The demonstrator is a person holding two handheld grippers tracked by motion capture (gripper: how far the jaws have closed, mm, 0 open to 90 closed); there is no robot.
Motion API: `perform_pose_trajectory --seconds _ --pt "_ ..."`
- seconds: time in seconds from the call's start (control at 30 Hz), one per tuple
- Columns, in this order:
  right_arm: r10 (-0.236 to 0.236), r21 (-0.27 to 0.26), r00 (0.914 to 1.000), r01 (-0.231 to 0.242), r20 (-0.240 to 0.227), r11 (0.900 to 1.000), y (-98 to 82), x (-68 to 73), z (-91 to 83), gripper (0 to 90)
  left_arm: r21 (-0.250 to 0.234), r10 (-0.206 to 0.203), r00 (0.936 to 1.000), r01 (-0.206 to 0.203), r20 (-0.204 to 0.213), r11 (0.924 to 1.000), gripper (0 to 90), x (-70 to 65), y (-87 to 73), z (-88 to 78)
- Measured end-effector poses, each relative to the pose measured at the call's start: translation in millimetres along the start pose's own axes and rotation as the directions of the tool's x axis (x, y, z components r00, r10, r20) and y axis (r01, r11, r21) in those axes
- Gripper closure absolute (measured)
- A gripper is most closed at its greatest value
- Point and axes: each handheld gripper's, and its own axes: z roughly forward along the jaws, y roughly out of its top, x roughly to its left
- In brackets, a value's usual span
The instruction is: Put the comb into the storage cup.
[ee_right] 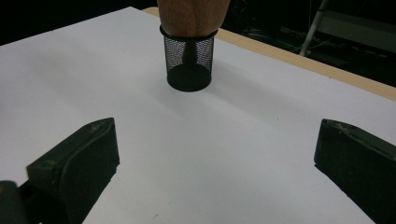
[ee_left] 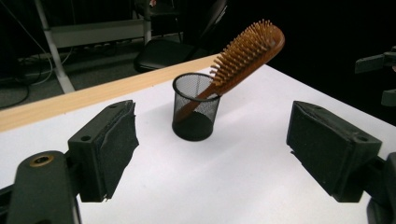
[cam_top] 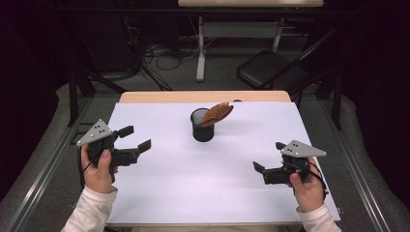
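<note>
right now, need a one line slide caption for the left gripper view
Wooden hairbrush leaning handle-down in a black mesh cup on the white table, framed by the open left gripper.

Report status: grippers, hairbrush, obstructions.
Left gripper open, empty. Right gripper open, empty. Hairbrush handle-down in mesh cup, leaning on rim. White table between them bare.

In the right gripper view the hairbrush (ee_right: 191, 16) head is cut off by the top edge, and the mesh cup (ee_right: 189, 60) veils its handle.
</note>
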Motion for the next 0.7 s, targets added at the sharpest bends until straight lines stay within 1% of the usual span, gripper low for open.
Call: perform_pose_trajectory --seconds 0.1,0.27,0.33,0.43,0.5,0.7 --pt "0.01 0.001 0.9999 -0.01 0.007 1.0 -4.8 -1.9 -1.3 0.0 -0.003 -0.011 0.9999 0.011 0.003 0.9999 16.3 0.9 -9.3 -0.6" --pt "0.024 0.004 0.9995 -0.024 0.022 1.0 -14.1 -4.3 -2.2 0.0 -0.015 -0.007 0.9999 0.007 -0.008 0.9999 16.2 0.7 -23.3 -1.9" --pt "0.036 0.007 0.9989 -0.036 0.03 0.999 -19.3 -6.4 -2.0 0.0 -0.009 -0.003 0.9999 0.003 -0.011 1.0 16.1 1.6 -28.9 -1.8" --pt "0.055 0.008 0.9978 -0.055 0.038 0.998 -24.6 -8.9 -2.1 0.1 -0.007 -0.01 0.9998 0.01 -0.019 0.9999 16.1 3.3 -38.1 -0.9" --pt "0.062 0.011 0.9972 -0.062 0.042 0.998 -27.3 -10.3 -2.3 0.1 -0.002 -0.01 0.9998 0.01 -0.015 1.0 16.1 4.6 -43.6 -0.1" --pt "0.077 0.001 0.9952 -0.077 0.061 0.997 -32.9 -13.8 -2.1 0.1 -0.012 -0.038 0.9992 0.038 -0.013 0.9992 16.0 10.1 -58.4 0.8"
